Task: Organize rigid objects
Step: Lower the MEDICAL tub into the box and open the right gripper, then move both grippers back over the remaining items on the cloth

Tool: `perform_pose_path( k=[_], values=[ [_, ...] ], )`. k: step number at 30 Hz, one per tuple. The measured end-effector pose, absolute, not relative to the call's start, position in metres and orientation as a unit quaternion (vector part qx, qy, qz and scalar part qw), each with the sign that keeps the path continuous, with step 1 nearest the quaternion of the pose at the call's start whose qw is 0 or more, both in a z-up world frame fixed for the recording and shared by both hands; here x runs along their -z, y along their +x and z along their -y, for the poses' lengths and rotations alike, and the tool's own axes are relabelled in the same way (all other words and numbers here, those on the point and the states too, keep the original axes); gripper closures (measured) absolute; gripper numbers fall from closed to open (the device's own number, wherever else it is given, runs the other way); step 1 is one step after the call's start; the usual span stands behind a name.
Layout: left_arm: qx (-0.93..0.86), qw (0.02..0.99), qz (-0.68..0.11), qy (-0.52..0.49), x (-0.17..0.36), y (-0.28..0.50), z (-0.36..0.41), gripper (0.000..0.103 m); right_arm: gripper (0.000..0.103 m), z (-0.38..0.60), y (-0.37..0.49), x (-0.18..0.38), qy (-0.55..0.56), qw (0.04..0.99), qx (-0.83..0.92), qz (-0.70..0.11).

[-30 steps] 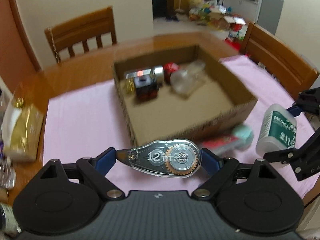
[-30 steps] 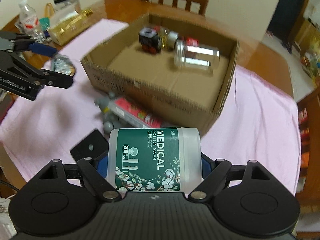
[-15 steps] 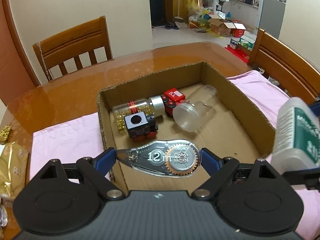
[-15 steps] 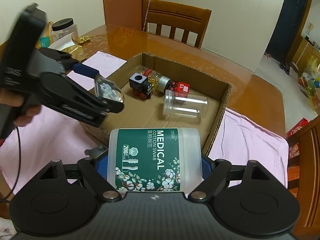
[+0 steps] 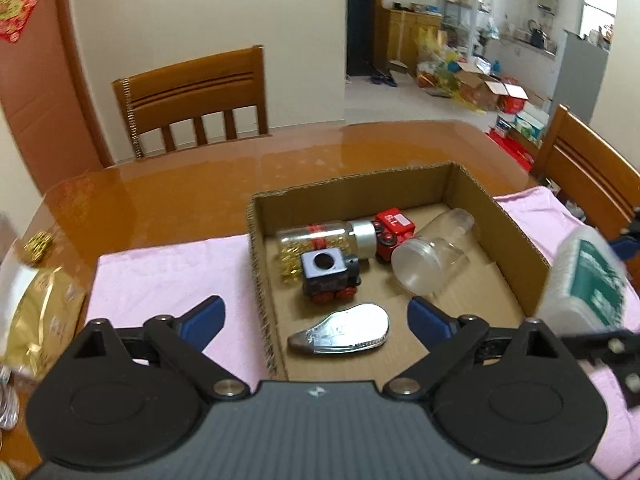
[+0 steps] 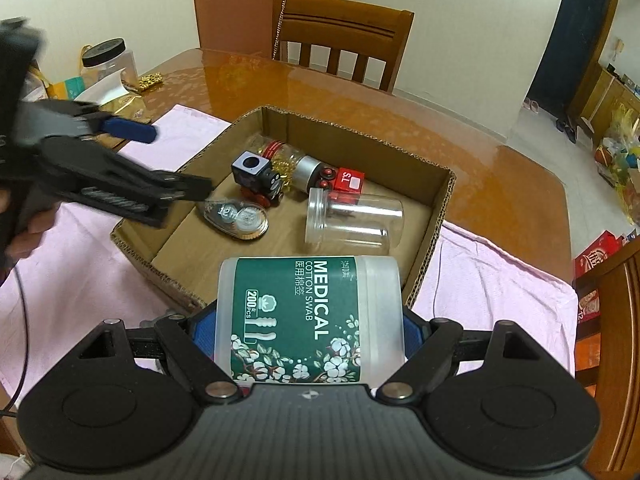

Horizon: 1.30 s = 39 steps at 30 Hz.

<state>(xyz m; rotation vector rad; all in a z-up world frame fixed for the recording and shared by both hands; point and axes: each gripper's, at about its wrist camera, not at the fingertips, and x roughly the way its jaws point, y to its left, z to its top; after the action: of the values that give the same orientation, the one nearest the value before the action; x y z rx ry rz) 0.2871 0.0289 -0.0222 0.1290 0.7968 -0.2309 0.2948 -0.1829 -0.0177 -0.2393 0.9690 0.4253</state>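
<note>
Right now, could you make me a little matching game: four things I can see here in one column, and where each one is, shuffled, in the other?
Things:
1. correction tape dispenser
2. cotton swab tub
3. clear empty jar
4. gold packet

Places:
A. on the table, outside the cardboard box
B. gripped in the right tongs
C. on the box floor, below the open left tongs
D. on its side beside the red toy train

Pairs: 1-C, 2-B, 3-D, 4-A

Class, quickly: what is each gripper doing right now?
Left gripper: open, jaws just opened; the tape dispenser lies free in the box.
Right gripper: closed on the cotton swab tub.
</note>
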Motion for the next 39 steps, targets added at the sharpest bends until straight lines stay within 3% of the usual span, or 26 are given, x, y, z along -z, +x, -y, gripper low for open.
perform_pose_path(
  k=[14,18,31,39],
  values=[
    [0.045,0.904,-0.421,0.051,0.032,0.224,-0.059,0.002,0.016,0.174,0.339,0.012,-0.112,0.866,-0.188,-0.45],
    [0.041,0.901,-0.429,0.049,0.037,0.21,-0.063,0.002,0.0,0.174,0.344,0.007,-0.098,0.878,-0.177,-0.434],
    [0.047,0.903,-0.427,0.035,0.037,0.182,-0.07,0.002,0.0,0.179,0.293,0.005,-0.075,0.888,-0.134,-0.433],
    [0.064,0.901,-0.427,0.035,0.041,0.167,-0.072,0.002,0.0,0.185,0.245,0.032,-0.043,0.887,-0.082,-0.453]
  ],
)
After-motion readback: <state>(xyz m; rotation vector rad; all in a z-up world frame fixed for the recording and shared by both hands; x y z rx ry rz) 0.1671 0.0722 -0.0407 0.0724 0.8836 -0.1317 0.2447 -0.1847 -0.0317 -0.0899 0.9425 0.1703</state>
